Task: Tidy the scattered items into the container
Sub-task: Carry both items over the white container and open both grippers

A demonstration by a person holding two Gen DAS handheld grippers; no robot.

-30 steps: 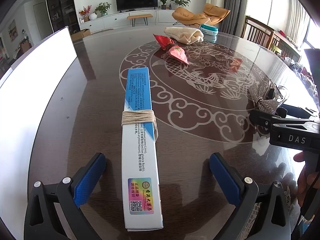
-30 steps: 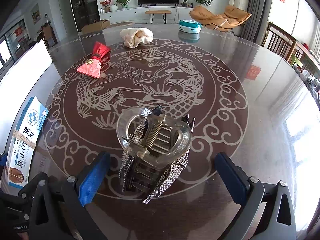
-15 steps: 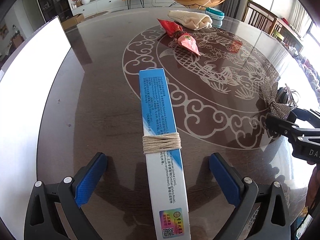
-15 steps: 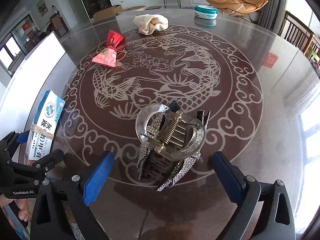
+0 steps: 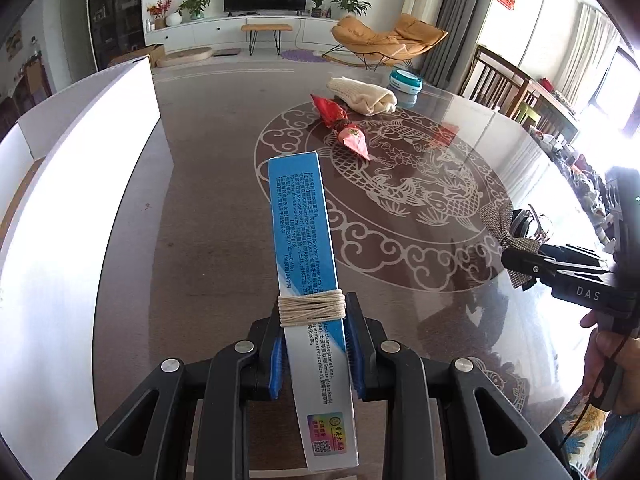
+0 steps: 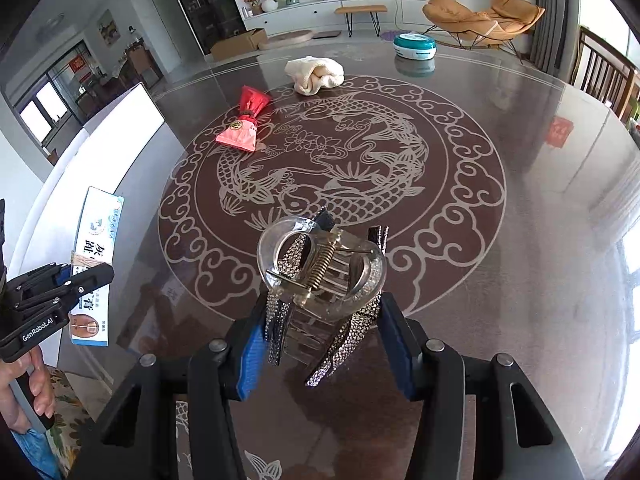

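Ahead of the left gripper [image 5: 316,354] the table [image 5: 208,184] lies bare up to the white bin wall [image 5: 80,184] on its left. Ahead of the right gripper [image 6: 324,344], the pouch [image 6: 242,128], towel [image 6: 316,74] and round tin [image 6: 414,46] stand well off; the bin's depth probably can't be judged.

The white container [image 5: 60,208] runs off the left edge of the left wrist view. The box's [image 5: 310,280] small print is too fine to read. The hair clip [image 5: 520,232] is partly hidden behind the right gripper [image 5: 528,268].

"DAS" and "GenRobot.AI" on grippers
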